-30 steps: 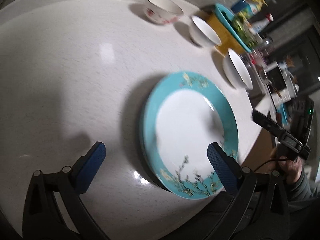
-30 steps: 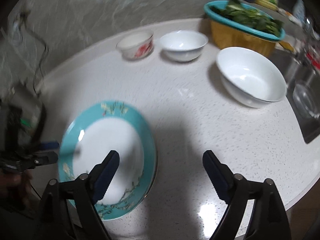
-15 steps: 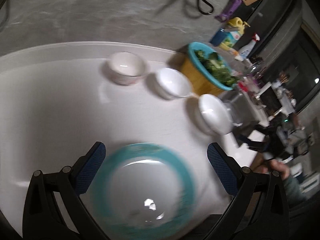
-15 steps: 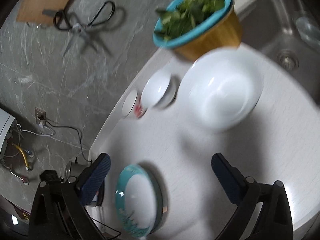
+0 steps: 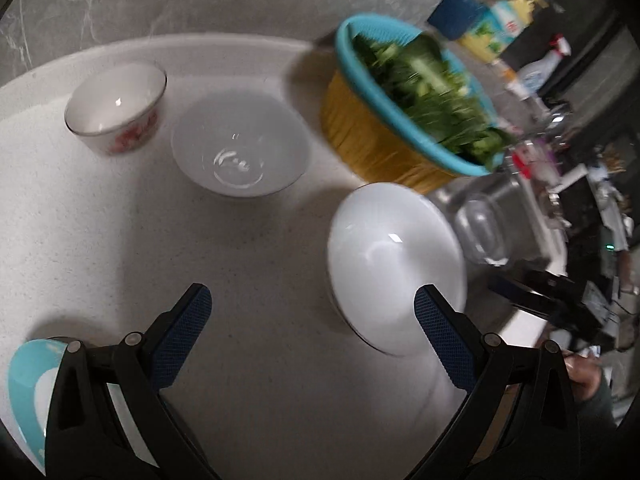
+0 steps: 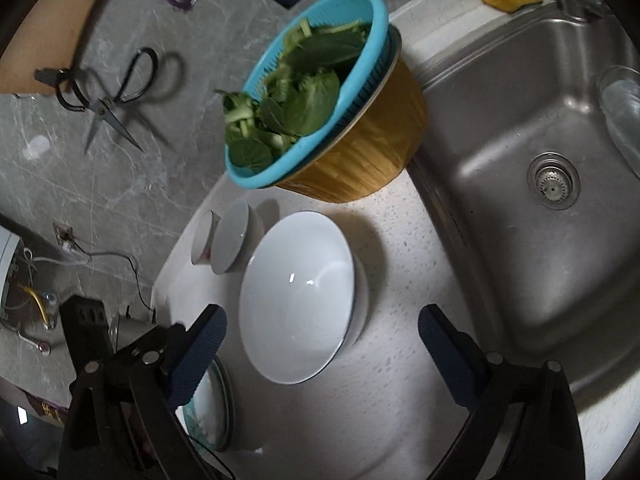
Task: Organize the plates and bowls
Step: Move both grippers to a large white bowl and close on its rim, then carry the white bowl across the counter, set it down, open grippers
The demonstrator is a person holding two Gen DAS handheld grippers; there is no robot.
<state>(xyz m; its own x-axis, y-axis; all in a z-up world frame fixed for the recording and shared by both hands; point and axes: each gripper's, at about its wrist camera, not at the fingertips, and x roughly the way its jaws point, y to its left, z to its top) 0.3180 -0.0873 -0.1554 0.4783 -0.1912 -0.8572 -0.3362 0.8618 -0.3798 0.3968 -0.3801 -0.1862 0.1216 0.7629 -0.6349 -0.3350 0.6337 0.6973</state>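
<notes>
A large white bowl (image 5: pixel 394 266) (image 6: pixel 298 300) sits on the white counter, just beyond both grippers. A smaller white bowl (image 5: pixel 240 148) (image 6: pixel 232 240) and a red-flowered bowl (image 5: pixel 116 114) (image 6: pixel 200 238) stand farther back. A teal-rimmed plate (image 5: pixel 24 392) (image 6: pixel 212 404) lies at the near left, partly hidden by gripper arms. My left gripper (image 5: pixel 312 316) is open and empty above the counter. My right gripper (image 6: pixel 322 338) is open and empty, hovering over the large bowl.
A teal colander of greens in a yellow basin (image 5: pixel 400 120) (image 6: pixel 320 108) stands behind the bowls. A steel sink (image 6: pixel 520 184) with a glass bowl (image 6: pixel 622 112) lies to the right. Scissors (image 6: pixel 116 96) hang on the wall.
Both grippers have swung away from the teal plate toward the bowls; the large white bowl is now close in front of them. Both stay open and empty.
</notes>
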